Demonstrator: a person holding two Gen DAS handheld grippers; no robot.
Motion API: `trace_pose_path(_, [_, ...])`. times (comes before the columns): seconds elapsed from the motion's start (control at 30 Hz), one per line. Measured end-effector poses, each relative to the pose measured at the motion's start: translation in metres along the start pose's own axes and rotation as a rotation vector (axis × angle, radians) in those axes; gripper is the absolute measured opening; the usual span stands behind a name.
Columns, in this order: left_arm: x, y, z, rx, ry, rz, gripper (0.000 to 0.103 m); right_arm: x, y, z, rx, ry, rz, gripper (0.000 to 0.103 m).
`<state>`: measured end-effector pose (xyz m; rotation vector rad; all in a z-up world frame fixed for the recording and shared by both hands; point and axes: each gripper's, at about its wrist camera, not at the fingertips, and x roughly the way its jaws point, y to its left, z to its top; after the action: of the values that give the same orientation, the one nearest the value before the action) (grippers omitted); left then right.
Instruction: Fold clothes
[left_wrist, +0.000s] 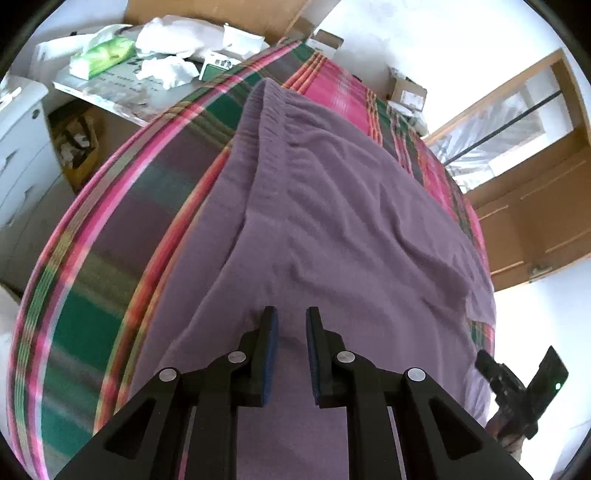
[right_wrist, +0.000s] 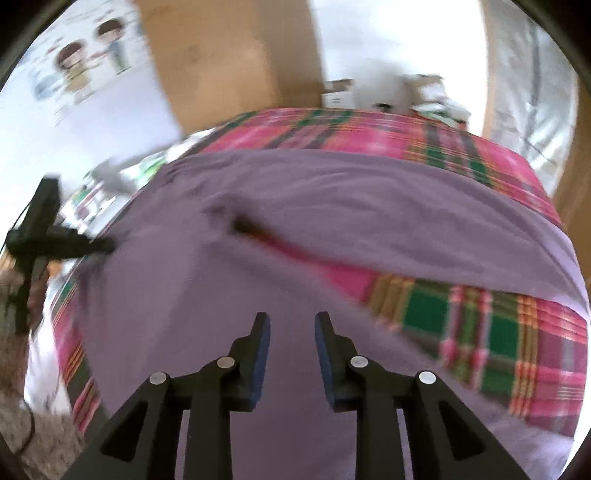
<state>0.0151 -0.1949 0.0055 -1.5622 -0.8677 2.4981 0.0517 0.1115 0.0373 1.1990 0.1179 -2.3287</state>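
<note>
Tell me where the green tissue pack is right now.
In the left wrist view the green tissue pack lies upper left on a cluttered white table, beside the plaid bed cover, among crumpled white tissues.

Purple trousers (left_wrist: 332, 221) lie spread on the plaid bed (left_wrist: 92, 295), waistband toward the far edge. Left gripper (left_wrist: 291, 321) sits over the near part of the cloth, jaws apart, nothing between them. Right gripper (left_wrist: 517, 384) shows at the bed's near right corner.
</note>
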Motion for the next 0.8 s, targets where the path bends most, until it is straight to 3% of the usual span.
trace_pose_path(0.23, [-0.011,-0.029,-0.042,0.208,0.005,0.031,0.017,0.001,0.077,-0.031,-0.221,0.044,0.065,0.033])
trace_pose_path(0.3, [-0.010,-0.041,-0.056,0.294,0.014,0.031,0.026,-0.001,0.089,-0.039,-0.243,0.056,0.080,0.040])
trace_pose_path(0.53, [-0.007,-0.065,-0.109,0.558,0.082,0.050,0.026,-0.011,0.121,-0.067,-0.327,0.069,0.123,0.049])
trace_pose_path(0.63, [-0.009,-0.063,-0.119,0.544,0.099,0.043,0.027,-0.008,0.134,-0.079,-0.368,0.076,0.078,0.049])
trace_pose_path(0.8, [-0.016,-0.040,-0.120,0.327,0.146,-0.086,0.030,-0.005,0.145,-0.087,-0.411,0.038,-0.002,0.052])
